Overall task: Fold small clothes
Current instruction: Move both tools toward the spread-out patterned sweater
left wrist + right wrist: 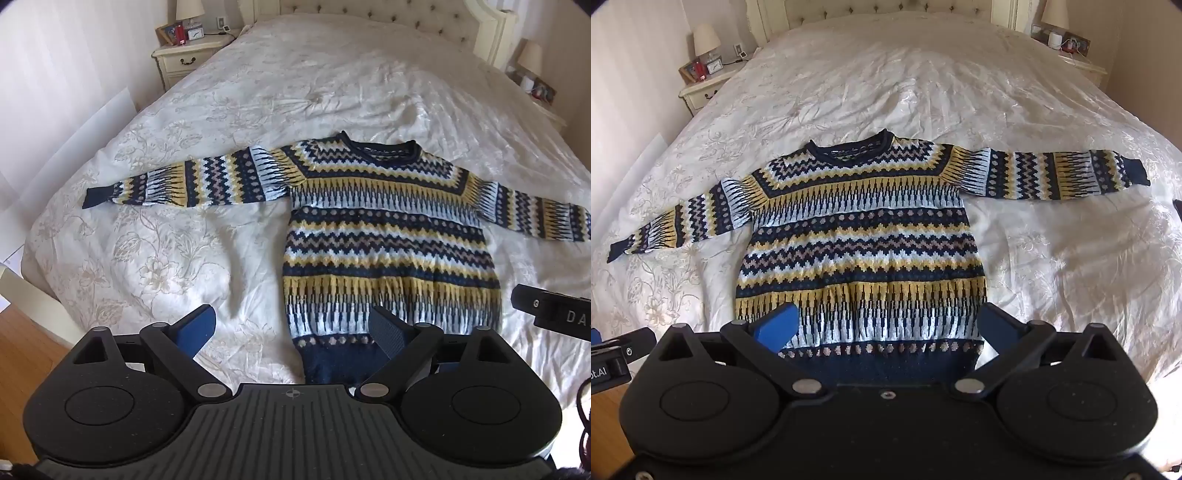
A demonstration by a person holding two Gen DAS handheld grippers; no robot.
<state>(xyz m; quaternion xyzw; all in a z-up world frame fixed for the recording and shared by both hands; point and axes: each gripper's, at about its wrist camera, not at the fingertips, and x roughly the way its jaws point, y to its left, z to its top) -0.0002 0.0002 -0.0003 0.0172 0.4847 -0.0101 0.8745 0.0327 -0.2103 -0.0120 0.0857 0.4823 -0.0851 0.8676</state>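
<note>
A knitted sweater [388, 236] in navy, yellow, white and tan zigzag bands lies flat on the bed, front up, both sleeves spread out sideways, collar at the far end. My left gripper [295, 328] hovers open above the sweater's lower left corner, nothing between its blue pads. In the right wrist view the same sweater [864, 240] fills the middle. My right gripper [890, 325] stands open over the navy hem, its fingers apart on either side of the lower body without pressing it. The right gripper's black housing [554, 314] shows at the left view's right edge.
The bed carries a wrinkled white floral quilt [166, 240] with a tufted headboard [369, 14] behind. A cream nightstand [184, 55] with lamp, clock and frames stands at the far left, another nightstand [1075, 55] at the far right. Wooden floor [26, 354] shows at the near left.
</note>
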